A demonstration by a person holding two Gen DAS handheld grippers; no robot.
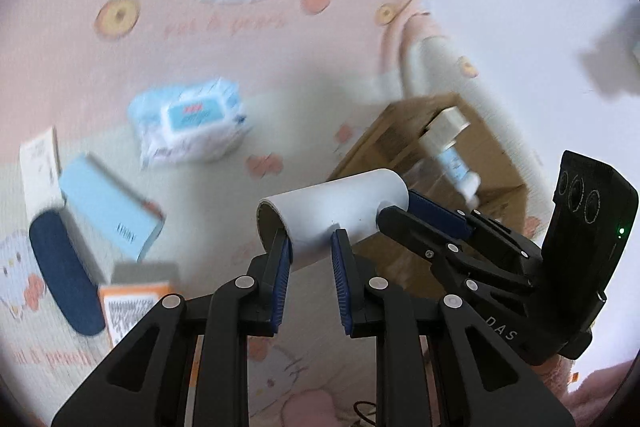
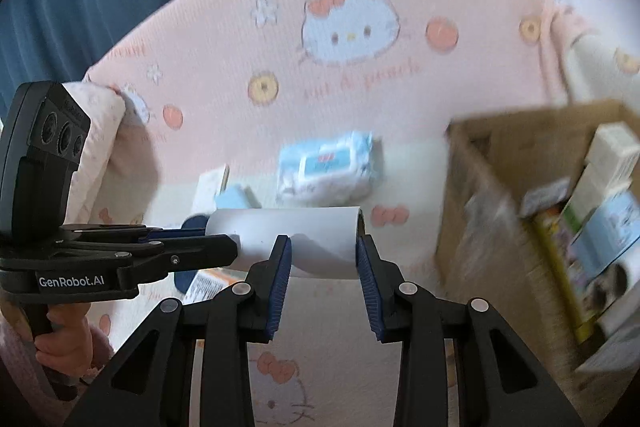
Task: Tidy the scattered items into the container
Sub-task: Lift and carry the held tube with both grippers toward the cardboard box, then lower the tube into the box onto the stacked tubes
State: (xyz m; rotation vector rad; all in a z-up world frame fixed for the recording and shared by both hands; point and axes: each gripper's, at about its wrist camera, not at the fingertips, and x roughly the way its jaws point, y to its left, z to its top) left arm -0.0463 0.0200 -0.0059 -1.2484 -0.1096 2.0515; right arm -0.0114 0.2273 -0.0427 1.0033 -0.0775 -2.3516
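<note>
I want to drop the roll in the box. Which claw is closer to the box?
Right. The right claw grips the white roll at the end beside the cardboard box; the left claw grips its far end.

Both hand-held grippers (image 2: 323,247) clamp white roll (image 2: 280,231) above mat, box (image 2: 472,187) at right.

White roll (image 1: 336,211): smooth matt paper. Box (image 2: 500,187): brown cardboard. Bedspread (image 2: 320,67): soft ribbed cloth. Wipes pack (image 1: 192,123): glossy plastic.
</note>
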